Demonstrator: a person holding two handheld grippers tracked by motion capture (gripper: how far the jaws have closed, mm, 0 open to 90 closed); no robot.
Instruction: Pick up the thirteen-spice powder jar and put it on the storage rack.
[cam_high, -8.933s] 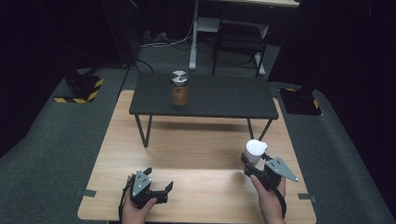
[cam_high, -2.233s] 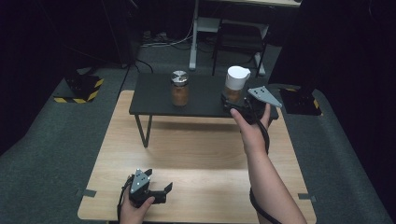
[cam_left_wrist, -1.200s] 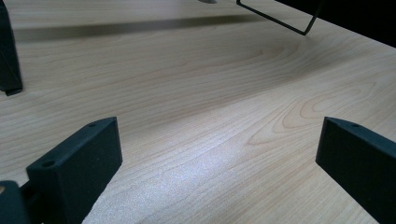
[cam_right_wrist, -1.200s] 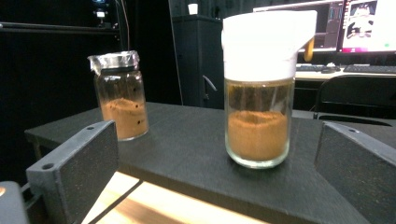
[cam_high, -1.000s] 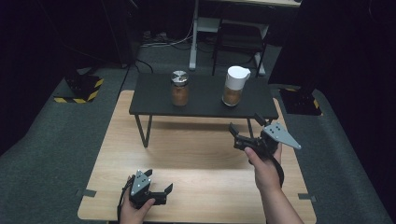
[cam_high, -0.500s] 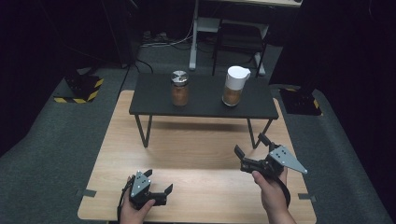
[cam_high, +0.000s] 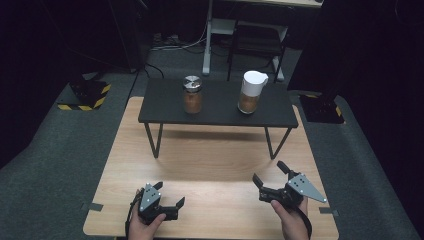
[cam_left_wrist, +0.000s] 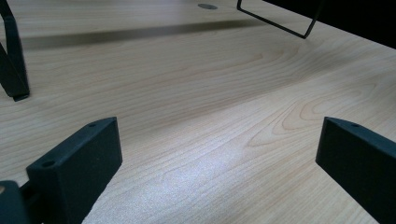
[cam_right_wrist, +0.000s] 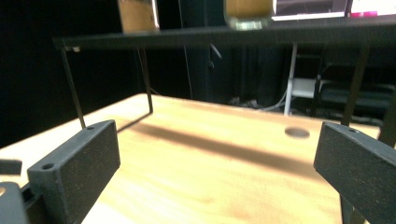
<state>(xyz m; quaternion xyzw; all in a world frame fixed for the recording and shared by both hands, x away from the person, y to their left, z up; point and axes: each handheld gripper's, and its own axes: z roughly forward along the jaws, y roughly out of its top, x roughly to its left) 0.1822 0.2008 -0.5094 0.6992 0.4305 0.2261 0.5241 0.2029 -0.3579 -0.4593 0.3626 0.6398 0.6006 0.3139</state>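
Fingers: both grippers gape, empty | 2 jars (cam_high: 192, 94) (cam_high: 251, 92) on black shelf (cam_high: 220, 111): brown filling, maybe powder

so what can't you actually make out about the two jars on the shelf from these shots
- White-lidded jar: the brown contents are too small and blurred in the high view to identify; the right gripper view cuts it off at the top edge.
- Metal-lidded jar: same, with any label too small to read.
- Black shelf: its top surface is hidden edge-on in the right gripper view.
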